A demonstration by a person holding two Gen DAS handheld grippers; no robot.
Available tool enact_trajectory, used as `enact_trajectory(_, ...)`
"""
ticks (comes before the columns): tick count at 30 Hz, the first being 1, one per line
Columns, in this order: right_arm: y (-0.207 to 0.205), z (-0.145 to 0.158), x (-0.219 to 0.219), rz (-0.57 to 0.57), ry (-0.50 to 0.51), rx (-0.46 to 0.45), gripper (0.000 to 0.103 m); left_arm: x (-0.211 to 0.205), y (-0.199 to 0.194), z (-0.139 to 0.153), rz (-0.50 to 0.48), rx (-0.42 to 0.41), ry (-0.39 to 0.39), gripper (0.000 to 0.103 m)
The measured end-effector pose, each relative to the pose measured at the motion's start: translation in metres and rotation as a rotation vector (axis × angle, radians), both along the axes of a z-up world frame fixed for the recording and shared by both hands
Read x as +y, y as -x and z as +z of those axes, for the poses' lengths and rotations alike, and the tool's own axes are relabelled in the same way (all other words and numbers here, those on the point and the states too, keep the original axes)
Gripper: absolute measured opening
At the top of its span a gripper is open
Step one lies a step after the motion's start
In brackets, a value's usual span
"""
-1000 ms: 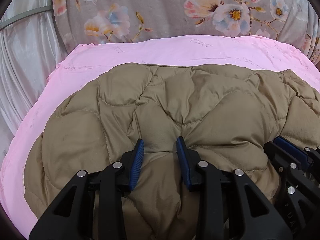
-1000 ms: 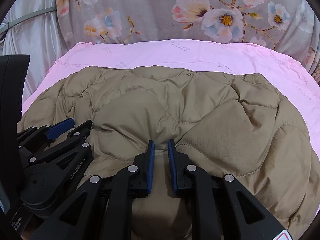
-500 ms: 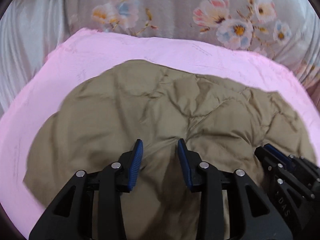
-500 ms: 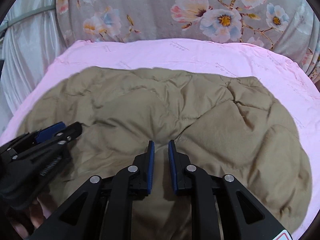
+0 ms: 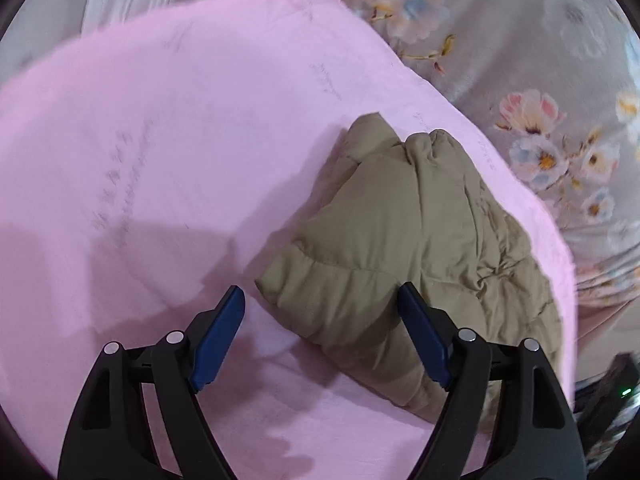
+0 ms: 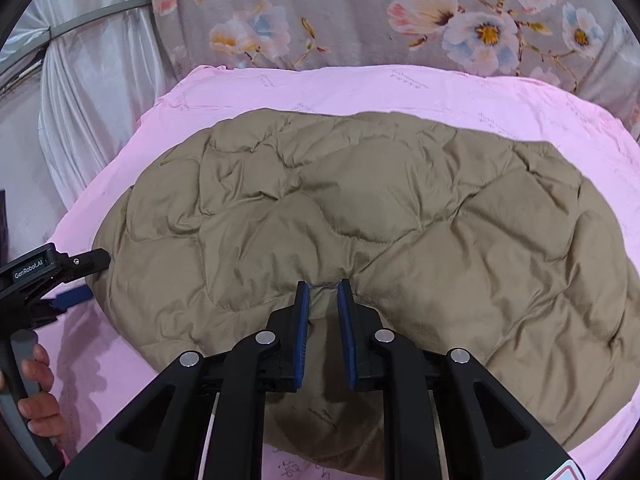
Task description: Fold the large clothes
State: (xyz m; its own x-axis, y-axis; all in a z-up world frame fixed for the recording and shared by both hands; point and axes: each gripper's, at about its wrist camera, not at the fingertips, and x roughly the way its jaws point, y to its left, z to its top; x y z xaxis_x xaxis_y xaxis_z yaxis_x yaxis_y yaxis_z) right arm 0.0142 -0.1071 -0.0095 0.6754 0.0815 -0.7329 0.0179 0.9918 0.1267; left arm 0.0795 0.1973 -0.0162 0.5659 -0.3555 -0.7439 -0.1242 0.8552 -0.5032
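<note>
Khaki quilted puffer garment (image 6: pixel 360 216) lies spread on a pink sheet (image 6: pixel 400 88) that covers the work surface, its long axis running left to right in the right wrist view, with the far edge close to the floral grey fabric backdrop (image 6: pixel 340 12). Its near edge is hidden under the black frame of the right gripper (image 6: pixel 323 304), and no collar, sleeve or hem can be made out, so which end is the top cannot be told. The right gripper's blue-padded jaws stand narrow and pinch a ridge of the khaki fabric near the garment's near edge. At the left of that view the left gripper (image 6: pixel 76 276) sits just beside the garment's left edge; only one black finger and a blue pad show, the rest cut off by the frame, and a person's hand (image 6: pixel 38 392) grips its grey handle. In the left wrist view, blurred and tilted, the garment (image 5: pixel 420 248) appears as a bunched mass on the right, partly covered by the gripper's right finger. The left gripper (image 5: pixel 322 304) has just been opening: its jaws stand wide, with a corner of the garment reaching between them but neither pad pressing on it. Pale draped curtain (image 6: pixel 92 112) hangs at the far left.
</note>
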Motion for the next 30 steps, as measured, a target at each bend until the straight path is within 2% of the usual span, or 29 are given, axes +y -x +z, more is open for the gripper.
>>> enact_trajectory(1, -0.001, -0.002, -0.002, -0.001, -0.01, 0.003, 0.016, 0.001, -0.004, -0.007, 0.003, 0.021, 0.046, 0.08)
enact_trajectory(2, -0.002, -0.003, -0.004, -0.002, -0.018, 0.006, 0.016, 0.001, -0.005, -0.009, 0.007, 0.021, 0.06, 0.084)
enact_trajectory(4, -0.003, -0.006, -0.004, -0.003, -0.026, 0.008, 0.016, -0.008, -0.01, -0.007, -0.001, 0.005, 0.043, 0.092)
enact_trajectory(7, -0.002, -0.009, -0.002, -0.003, -0.018, 0.007, 0.016, -0.026, -0.017, -0.007, -0.043, 0.005, 0.053, 0.092)
enact_trajectory(9, -0.003, -0.01, -0.001, -0.003, -0.012, 0.003, 0.016, -0.038, -0.021, -0.006, -0.068, 0.007, 0.032, 0.091)
enact_trajectory(10, -0.003, -0.011, -0.001, -0.004, -0.012, 0.003, 0.016, -0.043, -0.021, -0.005, -0.08, 0.004, 0.027, 0.079)
enact_trajectory(11, -0.003, -0.011, -0.001, -0.005, -0.013, 0.002, 0.016, -0.049, -0.022, -0.003, -0.098, 0.009, 0.03, 0.074)
enact_trajectory(12, -0.004, -0.011, -0.002, -0.005, -0.015, 0.003, 0.016, -0.05, -0.02, 0.0, -0.096, 0.006, 0.023, 0.065)
enact_trajectory(13, -0.005, -0.011, -0.002, -0.007, -0.016, 0.005, 0.016, -0.051, -0.019, 0.005, -0.093, -0.007, 0.015, 0.047)
enact_trajectory(15, -0.005, -0.009, -0.001, -0.007, -0.015, 0.014, 0.016, -0.051, -0.013, 0.021, -0.106, -0.058, -0.002, 0.027)
enact_trajectory(16, -0.006, -0.007, 0.0, -0.005, -0.008, 0.021, 0.016, -0.049, -0.011, 0.03, -0.113, -0.081, 0.005, 0.021)
enact_trajectory(18, -0.005, 0.003, 0.0, -0.009, -0.015, 0.032, 0.016, -0.046, -0.006, 0.051, -0.13, -0.131, 0.022, 0.016)
enact_trajectory(23, 0.001, 0.027, -0.011, -0.032, -0.088, 0.051, 0.016, -0.04, 0.012, 0.107, -0.162, -0.276, -0.047, 0.013)
enact_trajectory(27, -0.011, 0.007, -0.006, 0.023, -0.222, 0.134, 0.013, -0.048, 0.035, 0.152, -0.178, -0.41, -0.116, 0.012)
enact_trajectory(30, -0.02, -0.003, 0.014, 0.071, -0.203, 0.133, 0.012, -0.074, 0.049, 0.174, -0.234, -0.476, -0.177, 0.012)
